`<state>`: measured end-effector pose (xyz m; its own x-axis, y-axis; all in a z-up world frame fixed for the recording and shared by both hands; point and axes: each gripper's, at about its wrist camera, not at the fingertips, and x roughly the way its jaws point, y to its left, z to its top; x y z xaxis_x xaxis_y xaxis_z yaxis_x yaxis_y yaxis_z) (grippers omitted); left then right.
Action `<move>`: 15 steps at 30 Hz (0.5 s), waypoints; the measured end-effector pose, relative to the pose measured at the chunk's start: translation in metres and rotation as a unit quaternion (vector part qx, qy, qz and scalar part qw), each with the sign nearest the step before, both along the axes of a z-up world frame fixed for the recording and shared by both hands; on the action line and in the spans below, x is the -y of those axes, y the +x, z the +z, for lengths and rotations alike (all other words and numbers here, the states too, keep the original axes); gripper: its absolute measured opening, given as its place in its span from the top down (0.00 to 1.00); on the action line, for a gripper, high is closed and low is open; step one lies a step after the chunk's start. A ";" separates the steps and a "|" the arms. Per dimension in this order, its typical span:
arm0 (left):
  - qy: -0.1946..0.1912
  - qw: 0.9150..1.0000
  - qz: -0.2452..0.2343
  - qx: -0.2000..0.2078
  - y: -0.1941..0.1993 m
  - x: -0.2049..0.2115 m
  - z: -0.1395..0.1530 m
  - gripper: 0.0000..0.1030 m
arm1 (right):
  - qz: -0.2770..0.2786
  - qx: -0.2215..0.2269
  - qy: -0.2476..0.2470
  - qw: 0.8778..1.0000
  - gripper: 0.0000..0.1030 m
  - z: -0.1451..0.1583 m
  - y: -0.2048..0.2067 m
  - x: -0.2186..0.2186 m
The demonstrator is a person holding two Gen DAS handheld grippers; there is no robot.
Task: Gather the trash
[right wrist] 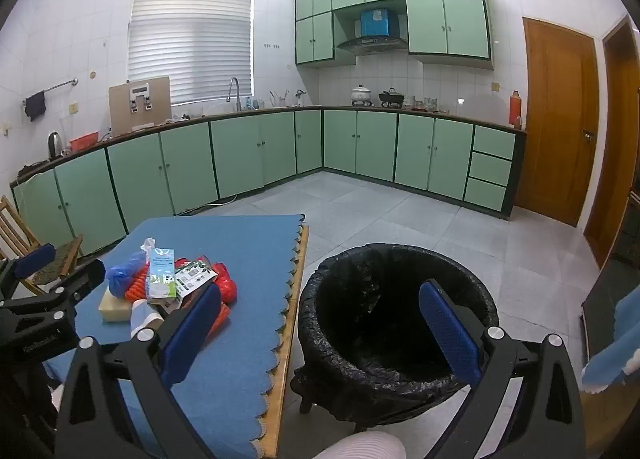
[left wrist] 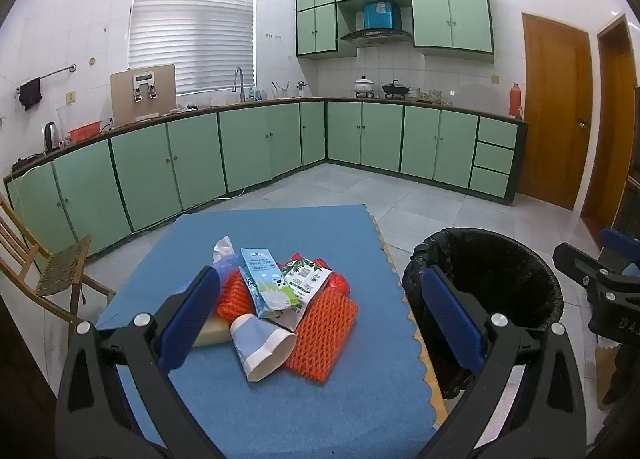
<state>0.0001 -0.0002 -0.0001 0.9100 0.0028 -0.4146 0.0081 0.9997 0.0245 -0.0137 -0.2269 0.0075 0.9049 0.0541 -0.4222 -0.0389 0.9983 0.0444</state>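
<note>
A pile of trash lies on the blue mat: a milk carton, a paper cup on its side, orange foam netting, a green-printed wrapper, a yellow sponge, a blue bag and a tissue. My left gripper is open and empty above the pile. My right gripper is open and empty above the black-lined trash bin, which stands right of the table. The pile and bin show in both views.
The table edge has a scalloped mat border. A wooden chair stands left of the table. Green kitchen cabinets line the far walls. Wooden doors are at the right. Tiled floor lies beyond the bin.
</note>
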 end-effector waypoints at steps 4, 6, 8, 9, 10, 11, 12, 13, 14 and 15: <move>0.000 1.000 0.000 0.001 0.000 0.000 0.000 0.05 | -0.001 0.001 0.000 1.000 0.06 0.001 0.000 0.001; 0.001 1.000 0.000 0.001 0.000 0.001 0.000 0.05 | -0.001 0.000 0.002 1.000 0.06 0.001 0.000 0.002; 0.001 1.000 0.000 0.001 0.001 0.000 0.000 0.05 | -0.002 -0.001 0.001 1.000 0.06 -0.001 0.002 0.000; 0.000 1.000 0.001 0.002 0.001 0.000 0.001 0.05 | -0.002 0.000 0.001 1.000 0.06 0.002 0.001 -0.002; 0.000 1.000 0.002 0.004 0.003 -0.002 0.002 0.05 | -0.002 0.000 0.000 1.000 0.06 0.001 0.001 -0.004; 0.000 1.000 0.002 0.004 0.004 -0.002 0.003 0.05 | -0.002 0.000 0.000 1.000 0.06 0.005 -0.001 -0.004; 0.001 1.000 0.002 0.004 0.001 -0.001 0.007 0.05 | -0.002 0.000 -0.001 1.000 0.06 0.005 -0.001 -0.005; 0.001 1.000 0.002 0.004 0.001 -0.001 0.008 0.05 | -0.002 -0.001 0.004 1.000 0.06 0.004 0.000 -0.002; 0.000 1.000 0.002 0.004 0.002 -0.001 0.008 0.05 | -0.002 -0.002 0.009 1.000 0.06 0.002 0.001 0.000; 0.001 1.000 0.002 0.004 0.002 -0.002 0.009 0.05 | -0.001 -0.002 0.009 1.000 0.06 0.004 0.001 0.000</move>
